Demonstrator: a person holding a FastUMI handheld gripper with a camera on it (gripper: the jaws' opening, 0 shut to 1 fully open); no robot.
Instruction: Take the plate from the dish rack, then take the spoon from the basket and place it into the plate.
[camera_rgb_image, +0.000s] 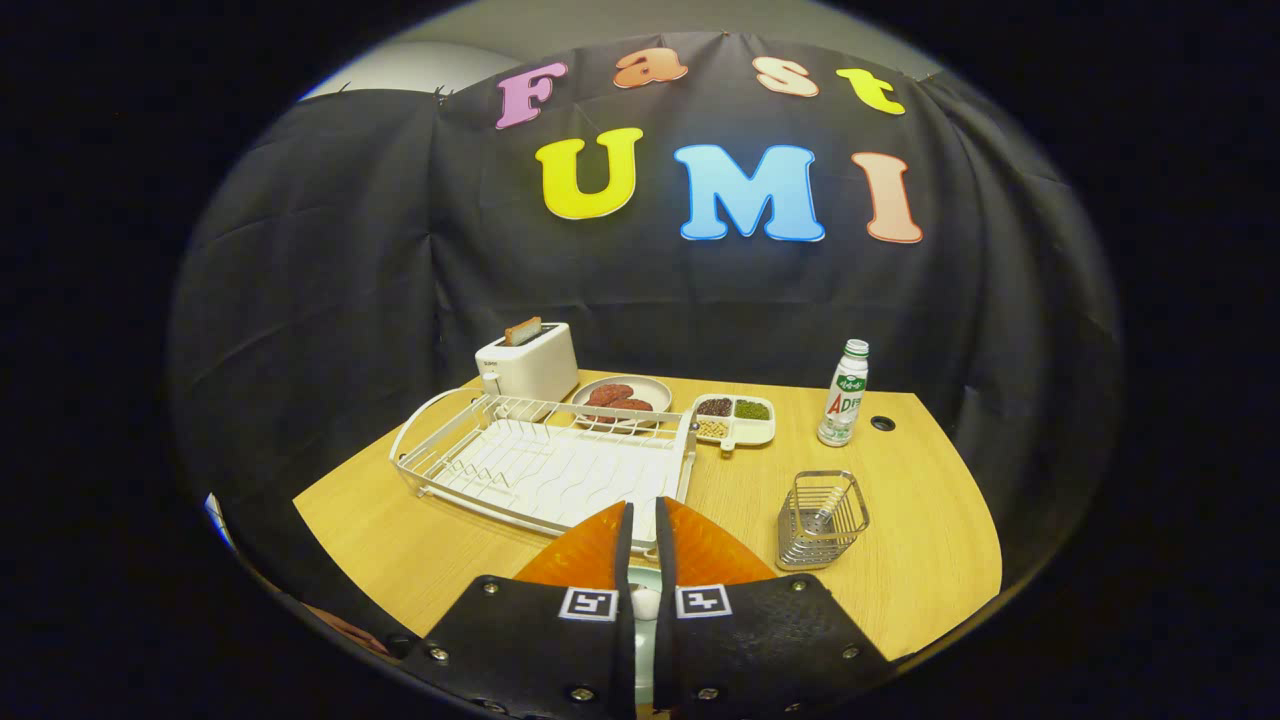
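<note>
Between my tongs (640, 535), nearly closed on a pale plate (640, 578) rim, it seems stiff, slippery, breakable; hold firmly.

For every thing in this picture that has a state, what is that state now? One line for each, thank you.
gripper: fingers nearly closed, pinching the plate's rim
plate: orange, held off the dish rack
dish rack: empty
basket: upright, with the spoon inside
spoon: leaning in the basket
toaster: toast sticking up
bottle: upright, capped
</note>
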